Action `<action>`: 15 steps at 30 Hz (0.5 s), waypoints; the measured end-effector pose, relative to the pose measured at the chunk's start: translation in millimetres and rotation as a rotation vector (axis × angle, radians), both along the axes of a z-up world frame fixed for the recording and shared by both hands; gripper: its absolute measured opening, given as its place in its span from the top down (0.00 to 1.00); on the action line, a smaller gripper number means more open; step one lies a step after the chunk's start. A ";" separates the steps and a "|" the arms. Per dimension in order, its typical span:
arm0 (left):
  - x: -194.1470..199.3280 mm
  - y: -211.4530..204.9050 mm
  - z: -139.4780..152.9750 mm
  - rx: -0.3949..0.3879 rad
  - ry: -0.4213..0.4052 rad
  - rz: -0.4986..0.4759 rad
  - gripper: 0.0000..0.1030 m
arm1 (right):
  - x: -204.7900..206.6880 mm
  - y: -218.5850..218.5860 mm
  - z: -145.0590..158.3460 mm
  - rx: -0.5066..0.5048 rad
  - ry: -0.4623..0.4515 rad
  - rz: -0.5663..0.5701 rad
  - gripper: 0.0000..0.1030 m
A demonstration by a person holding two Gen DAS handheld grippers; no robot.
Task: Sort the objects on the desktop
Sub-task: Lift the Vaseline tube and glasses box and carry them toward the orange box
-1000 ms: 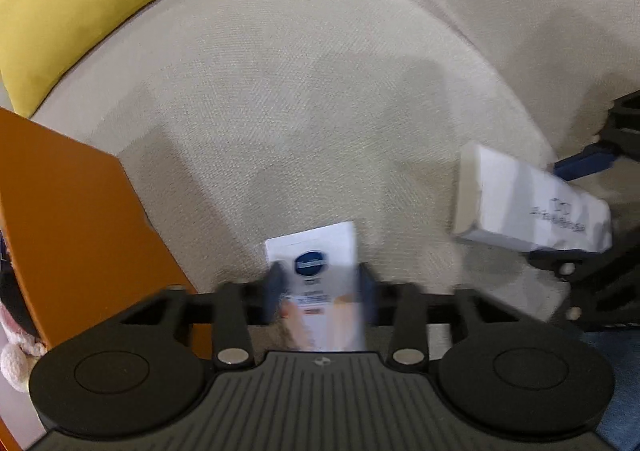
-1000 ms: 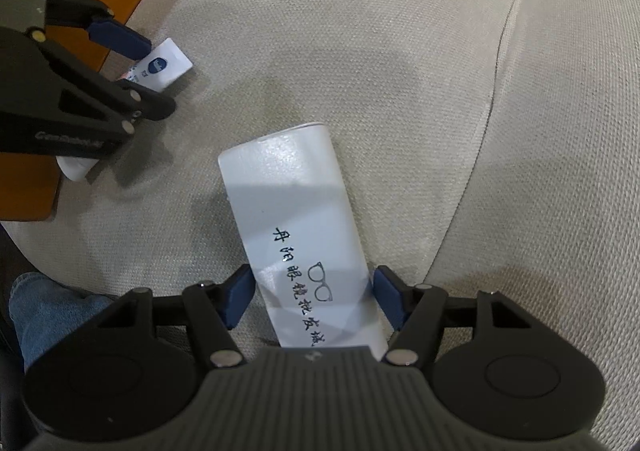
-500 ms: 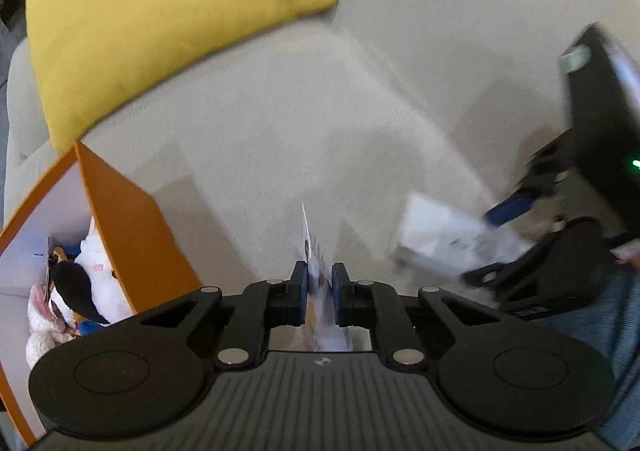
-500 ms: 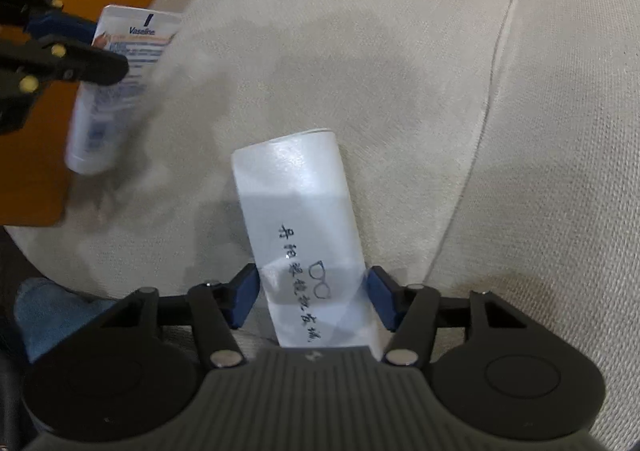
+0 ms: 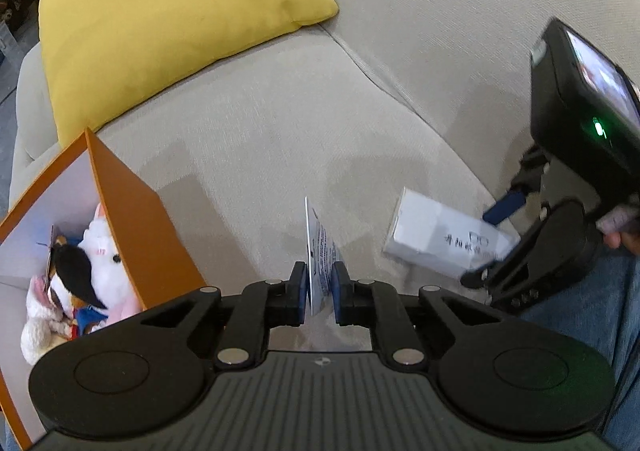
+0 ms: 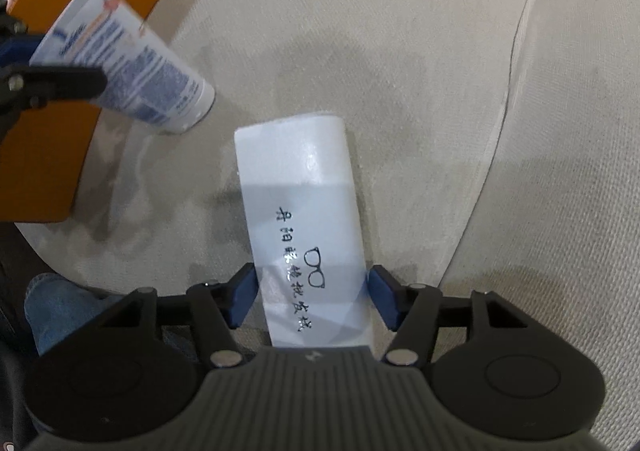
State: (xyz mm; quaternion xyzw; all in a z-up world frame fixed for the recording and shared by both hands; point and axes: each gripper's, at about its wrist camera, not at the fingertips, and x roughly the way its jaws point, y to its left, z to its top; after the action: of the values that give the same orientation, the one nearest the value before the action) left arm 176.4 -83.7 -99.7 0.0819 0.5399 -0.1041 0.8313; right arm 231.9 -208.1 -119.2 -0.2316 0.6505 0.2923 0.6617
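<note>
A: Status, left hand-held gripper (image 5: 320,293)?
B: Clamped on the lotion tube (image 5: 318,247), pads tight on its flat crimped end. Tube is edge-on in the left wrist view and broadside in the right wrist view (image 6: 128,63), cap end low, clear of the sofa cushion (image 5: 280,131).
A: Pose?
B: Angled steeply down and tilted forward. Orange box (image 5: 132,211) sits just to its left, open, with plush toys (image 5: 88,271) inside.
A: Right hand-held gripper (image 6: 310,301)?
B: Pointing straight down over the white glasses case (image 6: 304,219). Case lies flat on the cushion with its near end between the blue pads (image 6: 240,299). Jaws are opening, a sliver of gap shows on both sides, so no grip.
A: Seen from the left side?
B: Yes, right unit (image 5: 560,219) stands at the case's right end (image 5: 444,239), fingertips of a hand (image 5: 618,227) wrapped on its handle, green light lit on its camera body.
A: Anything else?
B: Yellow pillow (image 5: 168,19) at the back of the sofa. Denim-clad leg (image 5: 600,303) at the right edge.
</note>
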 end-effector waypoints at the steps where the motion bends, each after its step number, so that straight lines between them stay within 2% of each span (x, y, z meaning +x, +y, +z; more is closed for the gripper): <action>1: 3.2 0.1 -1.3 -0.001 -0.003 0.000 0.86 | 0.7 -0.4 0.4 0.001 -0.001 0.000 0.38; 8: 6.5 4.2 6.7 -0.016 -0.020 0.030 0.88 | 6.5 -5.6 7.1 0.024 -0.033 -0.023 0.40; 15: -36.1 26.1 57.5 -0.063 -0.127 0.033 0.88 | -2.5 -6.1 31.5 0.056 -0.167 0.024 0.41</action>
State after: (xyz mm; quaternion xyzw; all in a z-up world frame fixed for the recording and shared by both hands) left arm 140.3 -57.6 -42.2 0.0535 0.4837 -0.1020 0.8676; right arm 229.5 -214.3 -87.7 -0.2441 0.5819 0.2982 0.7162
